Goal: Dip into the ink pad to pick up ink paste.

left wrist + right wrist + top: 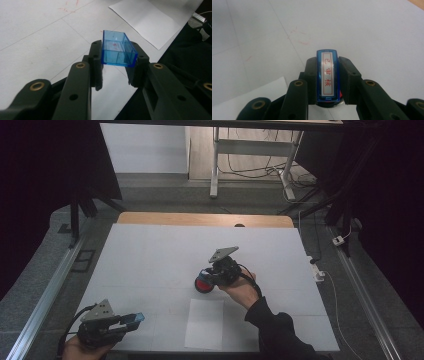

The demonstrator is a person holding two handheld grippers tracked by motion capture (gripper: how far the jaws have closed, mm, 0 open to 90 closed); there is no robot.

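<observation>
My left gripper (pixel 131 321) is at the table's near left corner, shut on a small clear blue open box (pixel 136 318). In the left gripper view the blue box (pixel 117 48) sits crosswise between the pads of the left gripper (pixel 117 53), its open side up. My right gripper (pixel 212 274) is over the middle of the table, shut on a stamp whose round red end (pixel 203 285) points down and left at the mat. In the right gripper view the stamp (pixel 327 77) shows a blue-framed white label with red characters, clamped by the right gripper (pixel 327 66).
A white sheet of paper (pixel 205 324) lies near the front edge, between the two hands. The table wears a white mat (pixel 165 250), with a wooden edge (pixel 205 218) at the far side. Faint red marks (pixel 299 37) dot the mat. A black sleeve (pixel 277 330) comes in at bottom right.
</observation>
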